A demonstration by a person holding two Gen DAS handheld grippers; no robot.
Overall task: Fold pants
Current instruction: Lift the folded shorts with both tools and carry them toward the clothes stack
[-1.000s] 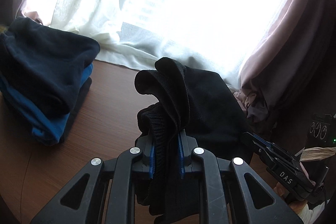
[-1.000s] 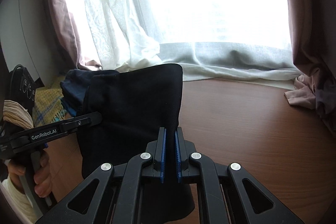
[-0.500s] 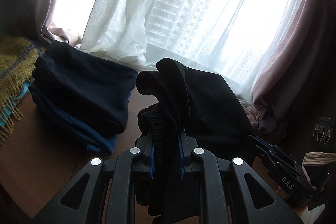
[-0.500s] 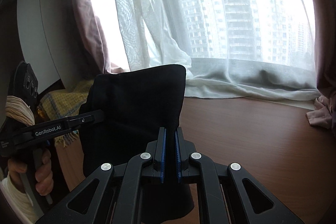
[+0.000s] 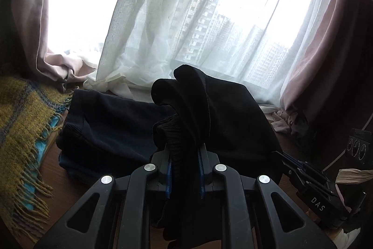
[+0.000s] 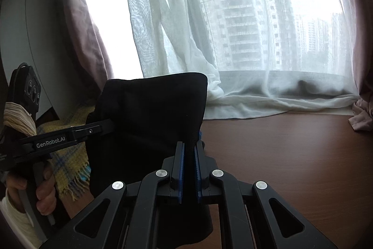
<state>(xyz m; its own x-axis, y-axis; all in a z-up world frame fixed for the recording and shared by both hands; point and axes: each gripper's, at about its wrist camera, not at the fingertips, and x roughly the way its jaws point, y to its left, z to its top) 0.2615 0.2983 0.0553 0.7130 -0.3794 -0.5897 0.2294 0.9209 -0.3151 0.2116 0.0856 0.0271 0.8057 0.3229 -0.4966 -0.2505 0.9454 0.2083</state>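
Black pants [image 5: 223,113] held up off the desk [image 6: 291,155] between two grippers.

The left gripper [image 5: 184,169] is clenched on a bunched, ribbed edge of the pants, fabric rising at 12 o'clock between its blue pads. The right gripper [image 6: 188,169] clamps the opposite edge, a thin fold caught between its nearly closed fingers, the cloth spreading toward 10 o'clock. In the left wrist view, a stack of folded dark clothes [image 5: 109,127] lies on the desk at 10 o'clock, a yellow fringed blanket [image 5: 25,123] at 9 o'clock. White sheer curtains [image 6: 233,39] hang behind.
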